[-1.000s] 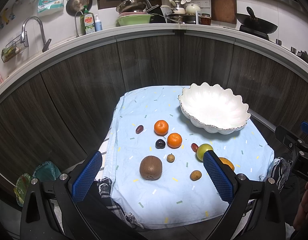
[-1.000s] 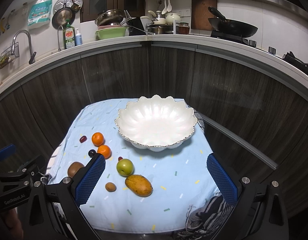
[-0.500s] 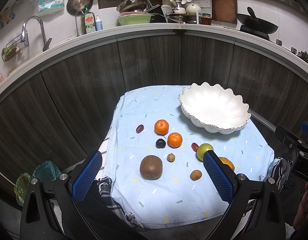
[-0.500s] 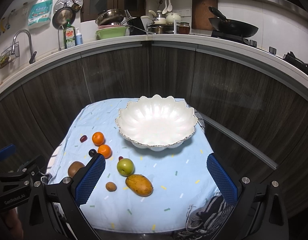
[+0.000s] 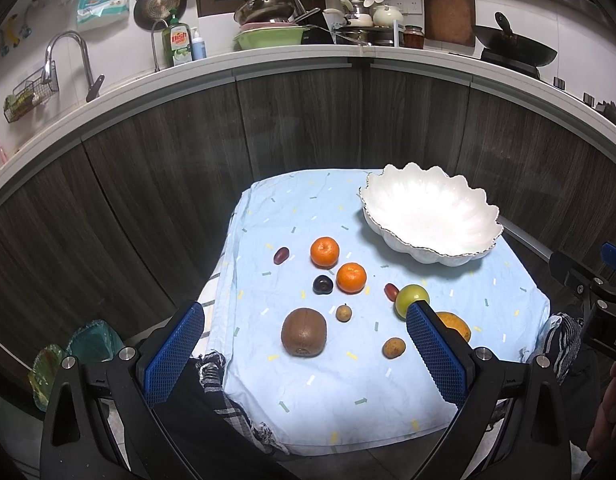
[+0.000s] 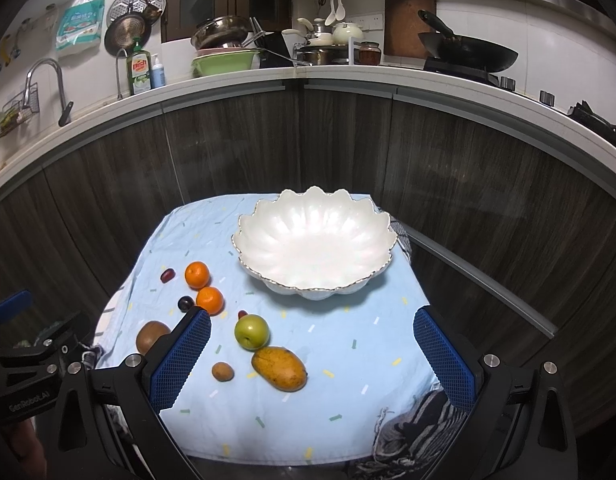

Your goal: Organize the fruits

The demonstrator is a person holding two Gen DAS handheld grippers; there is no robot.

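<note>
A white scalloped bowl (image 5: 430, 216) (image 6: 314, 242) stands empty at the back right of a small table with a light blue cloth (image 5: 308, 376). Loose on the cloth lie two oranges (image 5: 325, 252) (image 5: 351, 277), a kiwi (image 5: 304, 331), a green apple (image 5: 411, 298) (image 6: 251, 331), a mango (image 6: 279, 367), a dark plum (image 5: 322, 284), two red grapes (image 5: 281, 255) (image 5: 391, 291) and two small brown fruits (image 5: 343, 313) (image 5: 394, 347). My left gripper (image 5: 304, 358) is open and empty above the near edge. My right gripper (image 6: 312, 360) is open and empty, near the mango.
Dark wood cabinet fronts (image 5: 308, 120) curve behind the table under a white counter with a sink tap (image 5: 68, 60), dishes and a wok (image 6: 468, 54). A dark striped cloth (image 6: 412, 424) hangs below the blue cloth. Green bags (image 5: 88, 344) sit on the floor at left.
</note>
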